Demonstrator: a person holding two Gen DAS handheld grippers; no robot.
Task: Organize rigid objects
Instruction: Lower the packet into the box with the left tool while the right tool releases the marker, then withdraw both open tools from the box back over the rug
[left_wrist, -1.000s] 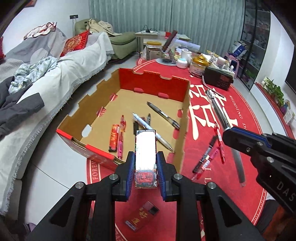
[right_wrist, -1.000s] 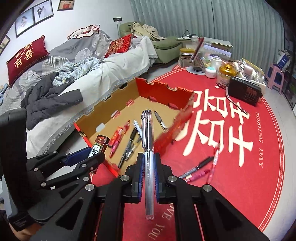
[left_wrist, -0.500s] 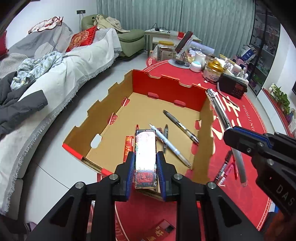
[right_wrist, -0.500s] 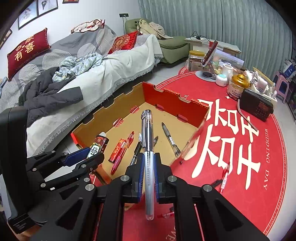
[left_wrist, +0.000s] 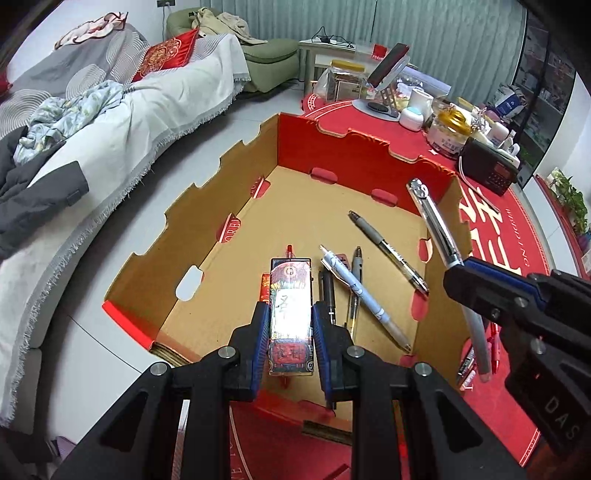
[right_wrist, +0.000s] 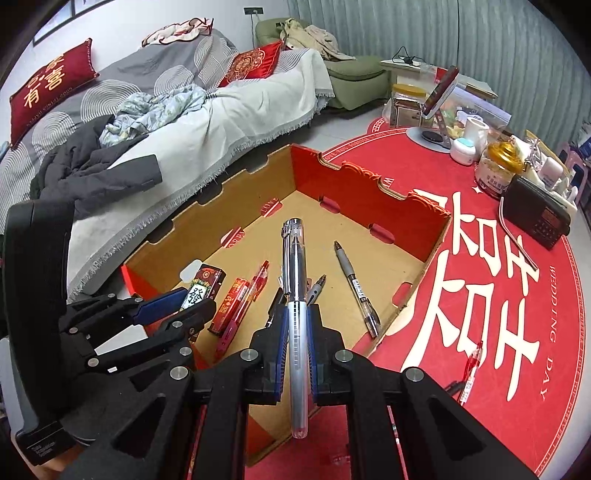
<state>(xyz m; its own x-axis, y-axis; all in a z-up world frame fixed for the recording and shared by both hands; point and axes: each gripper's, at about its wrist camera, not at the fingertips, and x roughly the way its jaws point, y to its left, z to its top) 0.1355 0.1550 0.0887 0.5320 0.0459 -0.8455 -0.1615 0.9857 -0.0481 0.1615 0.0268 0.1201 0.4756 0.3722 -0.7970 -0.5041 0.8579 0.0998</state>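
Note:
An open cardboard box (left_wrist: 236, 221) with red walls (right_wrist: 354, 184) stands on a red round mat. My left gripper (left_wrist: 290, 321) is shut on a small red patterned box (left_wrist: 290, 295) and holds it above the cardboard box's near edge; it also shows in the right wrist view (right_wrist: 201, 291). My right gripper (right_wrist: 295, 325) is shut on a clear silver-capped pen (right_wrist: 293, 266), held over the box; the pen shows in the left wrist view (left_wrist: 432, 221). Several pens (left_wrist: 388, 251) and a red packet (right_wrist: 232, 304) lie inside the box.
Loose red pens (right_wrist: 472, 365) lie on the mat (right_wrist: 517, 406) right of the box. A black radio (right_wrist: 535, 214), jars (right_wrist: 498, 170) and a phone stand (right_wrist: 439, 107) crowd the mat's far side. A sofa (right_wrist: 221, 110) with clothes runs along the left.
Both grippers have moved forward over the cardboard box, each holding its object. The box now fills more of both views.

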